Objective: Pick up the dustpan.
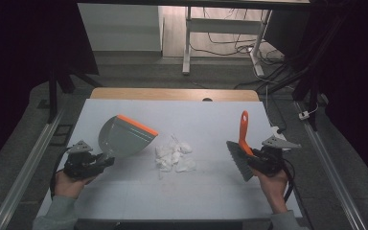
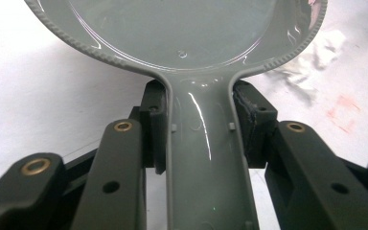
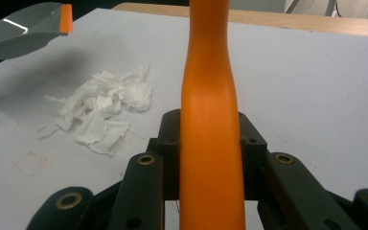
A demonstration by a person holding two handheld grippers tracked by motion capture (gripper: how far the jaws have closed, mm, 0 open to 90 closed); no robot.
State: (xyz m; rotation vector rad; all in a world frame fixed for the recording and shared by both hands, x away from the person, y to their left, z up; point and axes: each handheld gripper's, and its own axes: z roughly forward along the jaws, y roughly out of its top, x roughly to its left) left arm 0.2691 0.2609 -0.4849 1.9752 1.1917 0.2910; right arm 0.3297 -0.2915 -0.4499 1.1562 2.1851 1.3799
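Hands: 2, at the near edge of the worktop (image 1: 124,196), each holding a gripper.
Left gripper (image 1: 104,160): fingers pinching the grey handle of the dustpan (image 1: 124,136); pan lifted, orange lip farthest away.
Right gripper (image 1: 251,160): fingers pinching the orange handle of the brush (image 1: 242,143); bristles on its left side.
Paper scraps (image 1: 173,155): white heap on the worktop between dustpan and brush, touching neither.
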